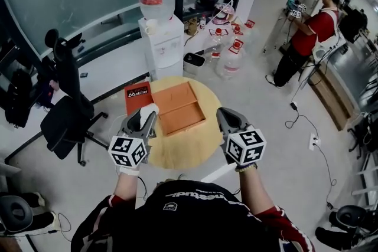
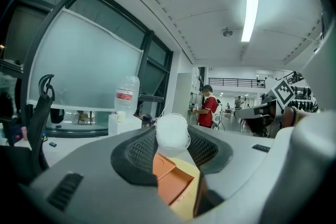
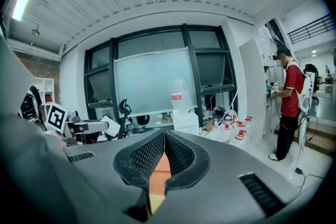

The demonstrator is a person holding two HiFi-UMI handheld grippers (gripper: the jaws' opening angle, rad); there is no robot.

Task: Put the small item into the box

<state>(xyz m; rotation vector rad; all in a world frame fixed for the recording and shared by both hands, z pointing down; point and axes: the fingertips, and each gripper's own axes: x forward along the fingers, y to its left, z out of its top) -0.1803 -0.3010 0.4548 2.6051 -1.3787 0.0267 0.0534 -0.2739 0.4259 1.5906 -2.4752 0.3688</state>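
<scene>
Pale floor spreads under a round wooden table (image 1: 177,153); a water dispenser (image 1: 159,32) stands just behind it; an open orange box (image 1: 180,106) lies on the table's far half; the left gripper (image 1: 146,116), over the table's left edge, pinches a small white item (image 2: 172,132) between its jaws, beside the box, not in it; the right gripper (image 1: 224,117) has its jaws meeting at the tips, empty.
</scene>
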